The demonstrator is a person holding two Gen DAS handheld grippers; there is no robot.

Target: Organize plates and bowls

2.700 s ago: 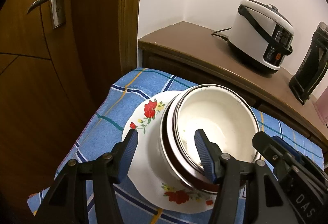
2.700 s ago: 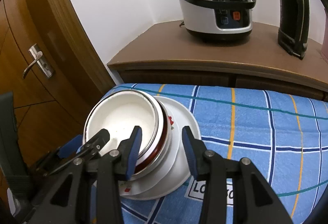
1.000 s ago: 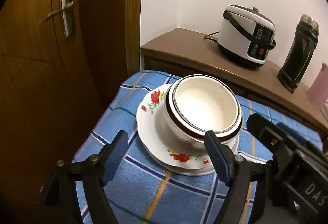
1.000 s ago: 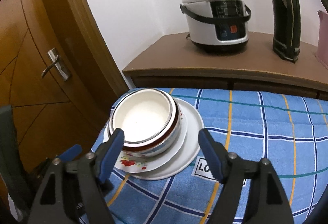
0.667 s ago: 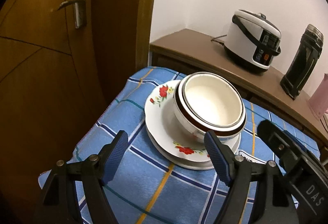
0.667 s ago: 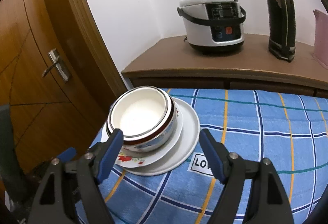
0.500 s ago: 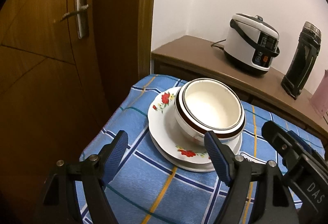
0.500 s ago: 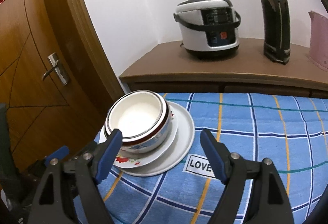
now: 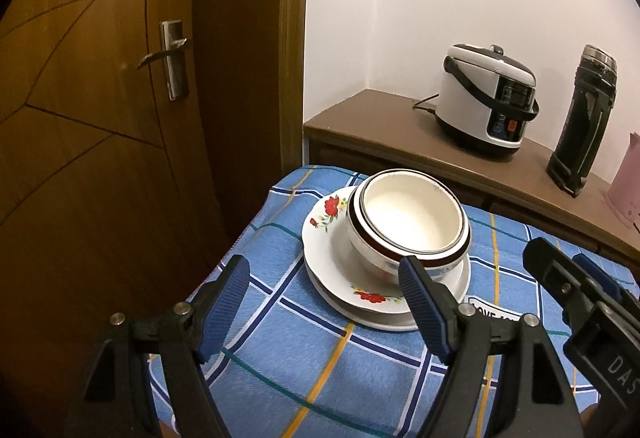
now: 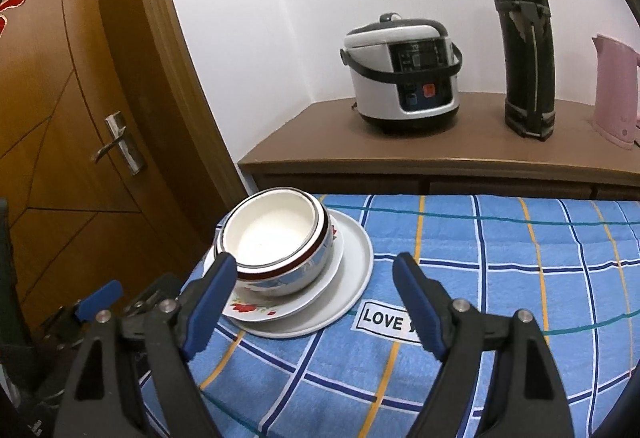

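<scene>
Nearest the lens in both wrist views: the jaws themselves. Left gripper [image 9: 324, 302], jaws spread wide, nothing between them. Right gripper [image 10: 312, 302], jaws likewise spread and empty. Both hang above the near part of the table [image 10: 520, 278], which is covered in a blue checked cloth with a "LOVE" label near the stack.

Next out: the stack. Nested bowls [image 10: 276, 238], white inside with a dark red band at the rim, sit on a floral plate [image 10: 256, 308], which rests on a plain white plate [image 10: 356, 258]. The whole pile stands at the far left corner of the table, close to the edge by the door [image 9: 100, 117]. How many bowls are nested is hard to tell; at least two rims show.

Key relation: the stack lies ahead of both grippers and clear of both. From the left gripper it sits ahead and a little right, just past the right jaw tip. From the right gripper it sits ahead and left, behind the left jaw tip. Neither looks clearly nearer. The stack is round, so no long axis to line up on.

Judgement: stacking looks done, and any further grasp would need a forward reach.

Far: sideboard with rice cooker [image 10: 404, 77], black flask [image 10: 524, 49], pink kettle [image 10: 616, 89].
</scene>
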